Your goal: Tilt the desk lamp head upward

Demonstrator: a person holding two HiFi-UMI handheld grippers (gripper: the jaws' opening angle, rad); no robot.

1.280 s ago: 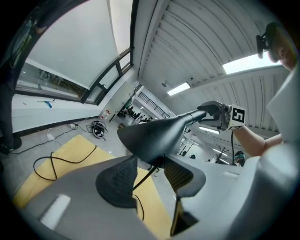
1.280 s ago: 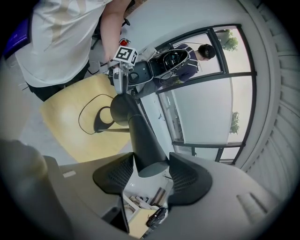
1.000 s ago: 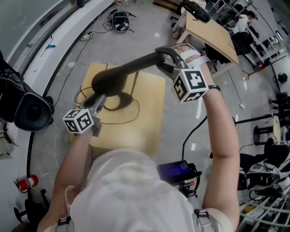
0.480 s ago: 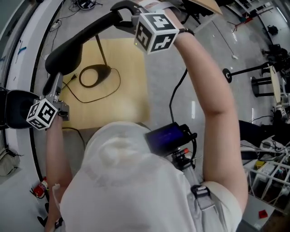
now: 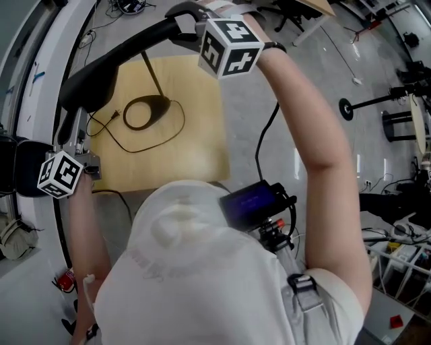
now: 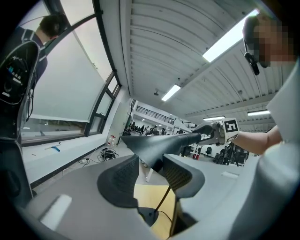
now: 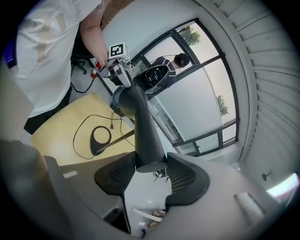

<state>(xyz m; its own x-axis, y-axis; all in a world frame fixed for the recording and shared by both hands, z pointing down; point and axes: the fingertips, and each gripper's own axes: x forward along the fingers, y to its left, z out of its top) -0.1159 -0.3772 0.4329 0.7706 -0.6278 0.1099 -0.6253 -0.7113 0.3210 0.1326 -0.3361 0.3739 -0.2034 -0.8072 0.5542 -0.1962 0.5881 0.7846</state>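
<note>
— What sort of place is this?
— A lab or workshop in a large open hall. The pale square wooden table [image 5: 195, 135] stands on polished grey floor [image 5: 377, 74]. A tangle of black cables [image 5: 124, 7] lies beyond its far edge, and a black round-footed stand [image 5: 348, 108] is off to its right.
— Anything else?
— A red fire extinguisher [image 5: 65, 279] on the table's near left and a white wire rack [image 5: 397, 263] on its near right. Overhead, a ribbed white ceiling [image 6: 154, 42] carries long strip lights [image 6: 229, 40], with tall dark-framed windows [image 6: 65, 93] beside it.
</note>
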